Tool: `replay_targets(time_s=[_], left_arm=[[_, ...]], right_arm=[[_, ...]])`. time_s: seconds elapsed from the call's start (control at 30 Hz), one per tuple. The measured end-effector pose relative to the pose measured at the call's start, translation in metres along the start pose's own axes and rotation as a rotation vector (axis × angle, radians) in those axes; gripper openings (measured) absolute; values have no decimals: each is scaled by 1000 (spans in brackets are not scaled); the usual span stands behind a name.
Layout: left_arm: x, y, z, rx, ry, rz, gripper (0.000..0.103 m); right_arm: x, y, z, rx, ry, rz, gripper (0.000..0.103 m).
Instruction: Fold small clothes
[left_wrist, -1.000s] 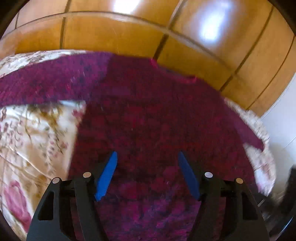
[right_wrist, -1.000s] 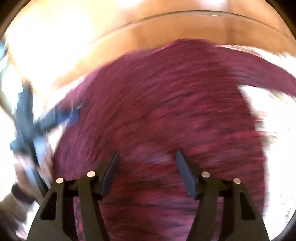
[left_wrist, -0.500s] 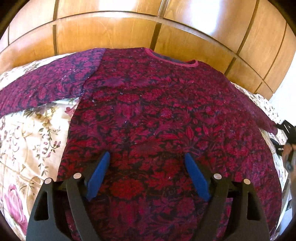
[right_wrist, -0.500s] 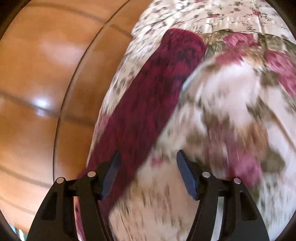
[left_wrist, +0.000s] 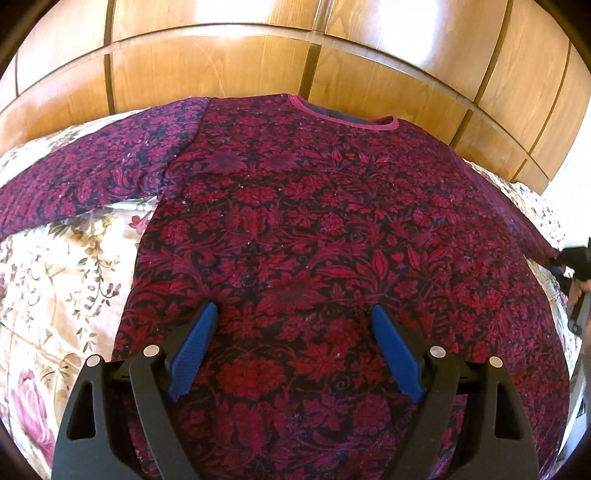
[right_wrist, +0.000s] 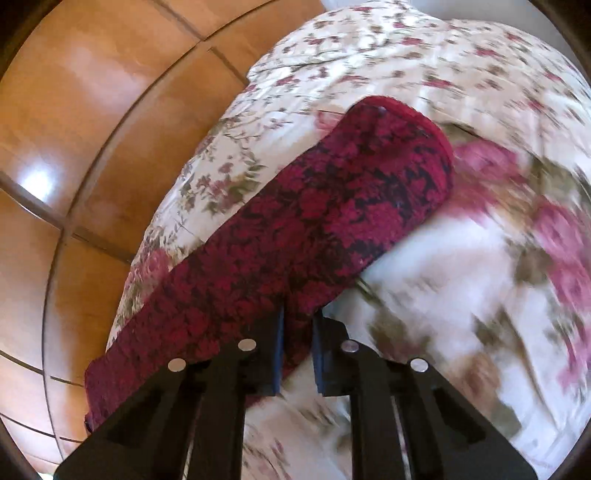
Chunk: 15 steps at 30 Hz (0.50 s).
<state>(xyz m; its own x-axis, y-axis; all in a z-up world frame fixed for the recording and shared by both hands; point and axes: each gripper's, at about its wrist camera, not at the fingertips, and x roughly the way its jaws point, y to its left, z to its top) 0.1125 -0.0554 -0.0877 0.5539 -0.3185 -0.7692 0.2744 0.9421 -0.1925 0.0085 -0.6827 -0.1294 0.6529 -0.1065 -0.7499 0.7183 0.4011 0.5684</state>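
A dark red floral long-sleeved sweater (left_wrist: 314, 229) lies flat on a floral bedspread (left_wrist: 55, 280), neck away from me and both sleeves spread out. My left gripper (left_wrist: 291, 321) hovers open and empty over the sweater's lower body. In the right wrist view my right gripper (right_wrist: 298, 325) is shut on the edge of the sweater's right sleeve (right_wrist: 314, 221), partway along it, with the cuff (right_wrist: 424, 125) lying ahead on the bedspread (right_wrist: 461, 277). The right gripper also shows at the far right edge of the left wrist view (left_wrist: 574, 262).
Glossy wooden wardrobe panels (left_wrist: 295, 55) stand right behind the bed; they fill the left of the right wrist view (right_wrist: 74, 129). Bare bedspread lies left of the sweater body and beyond the right sleeve.
My right gripper swung from over the sweater body to the right sleeve and shut on it. My left gripper steadied above the sweater body and stayed open.
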Motion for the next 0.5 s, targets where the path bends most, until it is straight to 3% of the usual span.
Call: replay_targets(time_s=[0.2, 0.37, 0.5], left_arm=[[0, 1, 0, -4, -1, -14, 86], [0, 2, 0, -5, 2, -43, 91], [0, -1, 2, 7, 16, -51, 97]], right_arm=[[-2, 28, 9, -76, -32, -50, 10], [-29, 97, 7, -294, -102, -8, 10], [-42, 166, -25, -501, -119, 49, 10]])
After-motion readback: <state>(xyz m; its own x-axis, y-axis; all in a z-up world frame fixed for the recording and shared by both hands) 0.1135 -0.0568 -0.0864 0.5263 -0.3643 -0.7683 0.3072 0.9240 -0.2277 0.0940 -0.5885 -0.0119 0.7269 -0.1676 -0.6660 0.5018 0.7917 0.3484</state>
